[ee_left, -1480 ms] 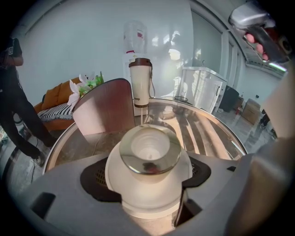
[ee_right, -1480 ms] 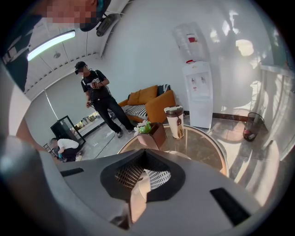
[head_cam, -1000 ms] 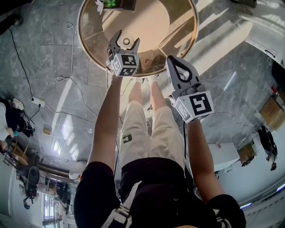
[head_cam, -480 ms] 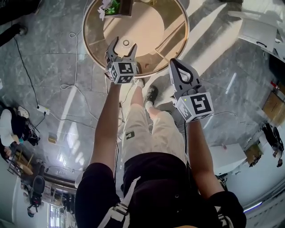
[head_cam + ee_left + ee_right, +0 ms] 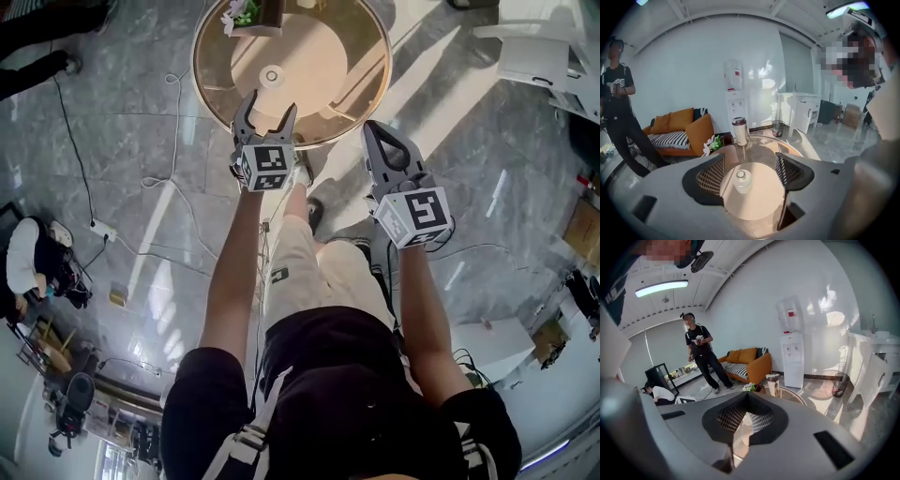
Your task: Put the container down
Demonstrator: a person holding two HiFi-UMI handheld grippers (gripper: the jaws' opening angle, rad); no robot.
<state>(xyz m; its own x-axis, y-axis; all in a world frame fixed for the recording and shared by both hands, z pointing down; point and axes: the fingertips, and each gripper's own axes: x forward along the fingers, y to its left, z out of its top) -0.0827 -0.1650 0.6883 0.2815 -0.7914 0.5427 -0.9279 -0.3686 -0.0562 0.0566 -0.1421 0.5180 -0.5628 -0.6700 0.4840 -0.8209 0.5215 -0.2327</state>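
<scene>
The container is a small pale jar with a round cap. It stands upright on the beige inner disc of the round glass table. My left gripper is open and empty, held just short of the table's near edge. In the left gripper view the container shows between the spread jaws of the left gripper but well beyond them, untouched. My right gripper hangs to the right over the floor. The right gripper has its jaws pressed together with nothing in them.
A planter with flowers and a brown-lidded jug stand at the table's far side. An orange sofa, a water dispenser and a bin lie beyond. A person stands near the sofa. Cables cross the marble floor.
The left gripper, which had the container between its jaws, has drawn back from it. I have stepped away from the table, which now sits farther up in the head view.
</scene>
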